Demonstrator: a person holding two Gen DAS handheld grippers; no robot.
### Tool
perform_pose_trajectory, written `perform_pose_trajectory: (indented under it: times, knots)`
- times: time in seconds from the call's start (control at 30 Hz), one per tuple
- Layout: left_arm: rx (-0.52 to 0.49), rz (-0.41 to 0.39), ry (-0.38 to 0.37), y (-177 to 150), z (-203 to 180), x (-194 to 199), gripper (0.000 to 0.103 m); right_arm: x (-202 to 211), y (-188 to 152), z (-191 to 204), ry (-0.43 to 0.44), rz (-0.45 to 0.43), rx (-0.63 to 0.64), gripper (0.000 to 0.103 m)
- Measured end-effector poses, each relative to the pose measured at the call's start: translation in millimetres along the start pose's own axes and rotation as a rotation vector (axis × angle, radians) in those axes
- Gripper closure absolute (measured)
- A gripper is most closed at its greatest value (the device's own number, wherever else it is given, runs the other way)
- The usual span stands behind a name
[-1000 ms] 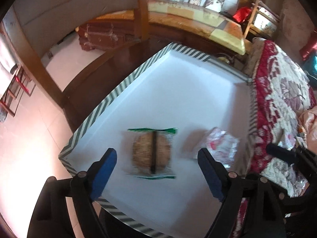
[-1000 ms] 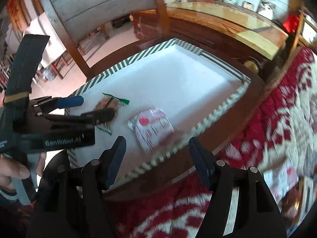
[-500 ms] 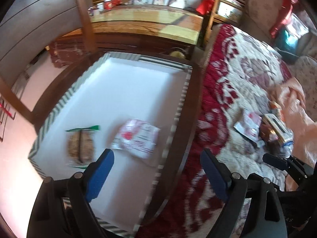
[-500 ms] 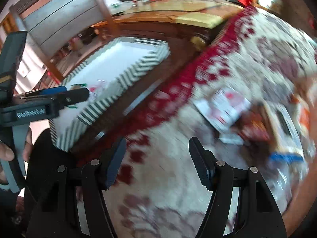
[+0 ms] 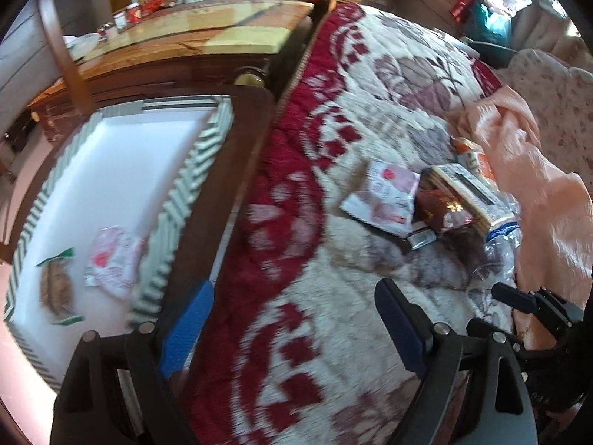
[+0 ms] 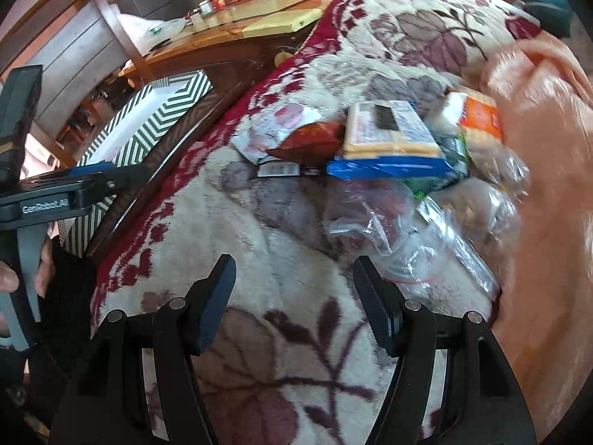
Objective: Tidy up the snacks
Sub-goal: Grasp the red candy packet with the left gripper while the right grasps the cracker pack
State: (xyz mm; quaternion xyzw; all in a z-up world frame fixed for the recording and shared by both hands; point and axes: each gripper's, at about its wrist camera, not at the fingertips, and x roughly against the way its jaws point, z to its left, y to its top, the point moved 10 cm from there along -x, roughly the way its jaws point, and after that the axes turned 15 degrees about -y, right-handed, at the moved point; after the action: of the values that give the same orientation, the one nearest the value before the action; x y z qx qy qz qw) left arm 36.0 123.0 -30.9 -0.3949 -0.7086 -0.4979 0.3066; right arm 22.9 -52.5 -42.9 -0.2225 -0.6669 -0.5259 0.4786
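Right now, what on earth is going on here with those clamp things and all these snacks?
A person is sorting snacks into a striped box, holding a two-finger gripper in each hand. Two packets already lie in it: a brown biscuit packet and a pink-and-white packet. Both grippers are empty with jaws apart, the left gripper over the red and cream blanket, the right gripper pointing at the snack pile on the blanket. Nothing has been picked from that pile yet.

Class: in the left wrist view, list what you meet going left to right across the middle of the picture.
Round biscuit pack → pink-and-white packet → striped tray wall → red-patterned blanket → second pink packet → peach cloth.
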Motion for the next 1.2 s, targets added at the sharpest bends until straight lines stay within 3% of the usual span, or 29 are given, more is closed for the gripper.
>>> perform_pose_trajectory:
  times: [0.63, 0.9, 1.1, 1.2]
  knots:
    - [-0.050, 0.047, -0.032, 14.0, -34.9, -34.3, 0.013, 11.3, 0.1, -27.8, -0.016, -0.024, -0.049, 0.037]
    - [-0.014, 0.060, -0.073, 25.4, -43.3, -42.6, 0.013, 9.6, 0.0, -26.8, -0.011, -0.019, -0.029, 0.037]
    - [0.065, 0.069, -0.151, 41.3, -62.3, -53.0, 0.013, 6.3, -2.7, -31.8, -0.003, -0.009, -0.042, 0.037]
    - [0.082, 0.095, -0.134, 46.9, -70.4, -65.3, 0.013, 7.0, -3.3, -34.0, 0.003, -0.012, -0.048, 0.037]
